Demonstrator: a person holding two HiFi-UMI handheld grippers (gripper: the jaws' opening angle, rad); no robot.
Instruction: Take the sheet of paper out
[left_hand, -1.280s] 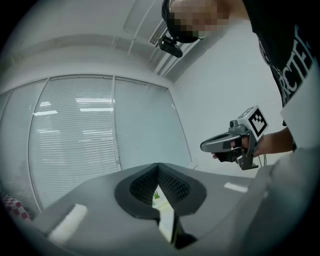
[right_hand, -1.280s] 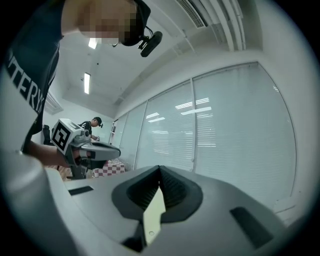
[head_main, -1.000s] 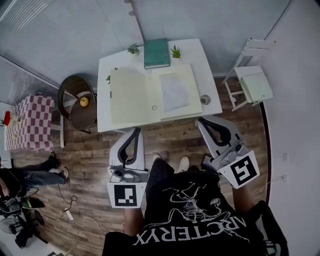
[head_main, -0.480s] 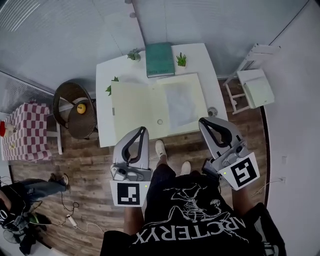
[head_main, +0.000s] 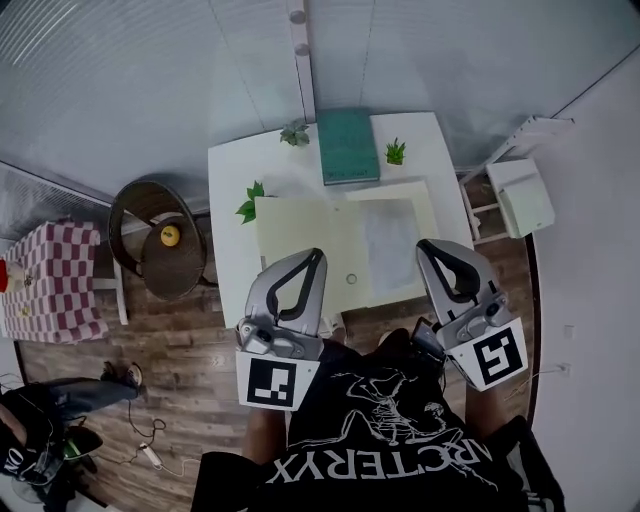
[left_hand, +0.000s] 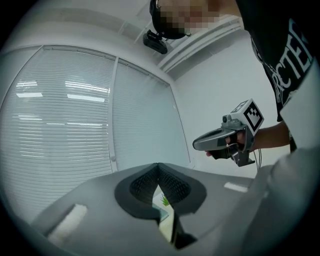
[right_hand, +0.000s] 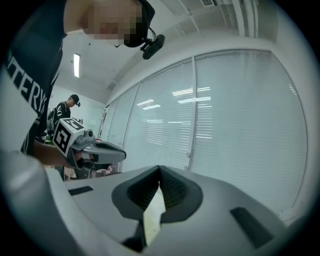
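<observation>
An open cream folder (head_main: 305, 240) lies on the white table (head_main: 232, 170). On its right half rests a pale sheet of paper (head_main: 390, 235). My left gripper (head_main: 316, 255) is shut and empty, its tip over the folder's near left part. My right gripper (head_main: 430, 243) is also shut and empty, over the folder's near right edge beside the sheet. In the left gripper view the jaws (left_hand: 158, 165) meet, with a strip of the table below them. The right gripper view shows its jaws (right_hand: 159, 167) closed tip to tip above the cream folder.
A teal book (head_main: 348, 146) and small plants (head_main: 294, 133) (head_main: 396, 152) stand at the table's far side, another plant (head_main: 250, 203) at its left. A wicker chair (head_main: 160, 240) is left of the table, a white chair (head_main: 520, 195) right. Window blinds lie beyond.
Both grippers have come forward to the table. They were over the wooden floor short of it; now their tips are above the folder's near edge.
</observation>
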